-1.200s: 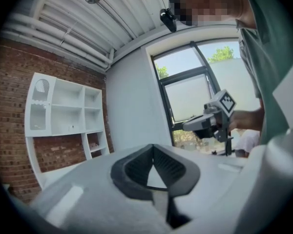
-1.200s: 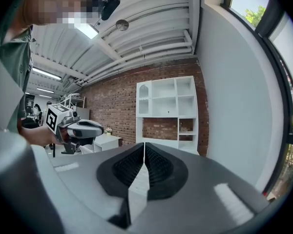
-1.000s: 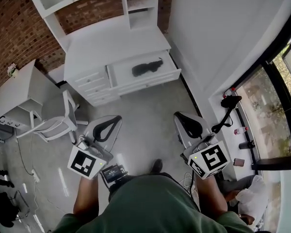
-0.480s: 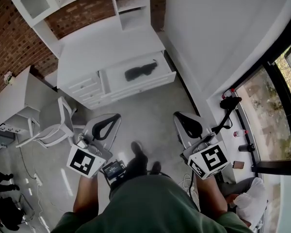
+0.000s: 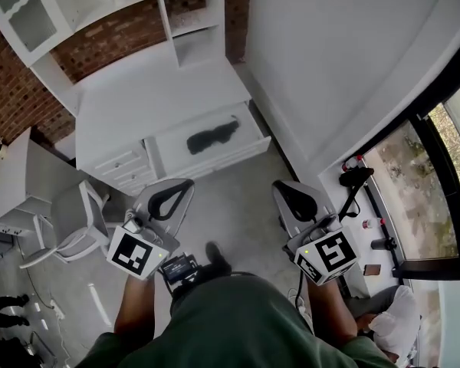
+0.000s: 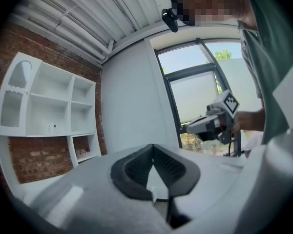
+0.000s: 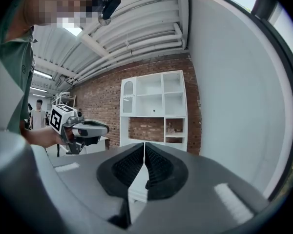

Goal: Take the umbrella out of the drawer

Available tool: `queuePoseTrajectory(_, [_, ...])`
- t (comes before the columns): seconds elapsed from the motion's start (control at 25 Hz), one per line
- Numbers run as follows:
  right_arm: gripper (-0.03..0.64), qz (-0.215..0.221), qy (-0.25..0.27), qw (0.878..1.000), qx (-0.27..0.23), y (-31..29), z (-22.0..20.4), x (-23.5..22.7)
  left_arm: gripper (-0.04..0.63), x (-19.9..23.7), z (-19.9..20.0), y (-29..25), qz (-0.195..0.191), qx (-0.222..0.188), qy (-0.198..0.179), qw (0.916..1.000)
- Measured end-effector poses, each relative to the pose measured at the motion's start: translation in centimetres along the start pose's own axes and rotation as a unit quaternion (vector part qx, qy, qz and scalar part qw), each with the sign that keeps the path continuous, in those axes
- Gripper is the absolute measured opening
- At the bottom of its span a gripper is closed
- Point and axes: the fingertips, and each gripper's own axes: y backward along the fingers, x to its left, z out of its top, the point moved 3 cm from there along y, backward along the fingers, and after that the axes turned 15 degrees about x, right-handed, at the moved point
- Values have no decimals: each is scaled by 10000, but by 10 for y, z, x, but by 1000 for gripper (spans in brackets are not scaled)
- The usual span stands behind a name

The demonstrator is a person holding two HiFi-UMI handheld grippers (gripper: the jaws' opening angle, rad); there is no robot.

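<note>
We hold our grey left gripper point(image 5: 169, 199) and grey right gripper point(image 5: 295, 199) level, jaws together on nothing, pointed at the open white wooden drawer point(image 5: 222, 157), because the folded black fabric umbrella point(image 5: 211, 137) lying inside it is not yet within reach.
</note>
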Motion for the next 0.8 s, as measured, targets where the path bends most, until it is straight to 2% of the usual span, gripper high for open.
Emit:
queuePoseTrajectory(0.4, [12, -259, 36, 9997, 19, -98, 52, -13, 3, 110, -11, -26, -220, -226, 16, 9995])
queuePoseTrajectory(0.8, [12, 79, 95, 9998, 175, -175, 67, -49, 3, 171, -29, -63, -17, -37, 244, 9997])
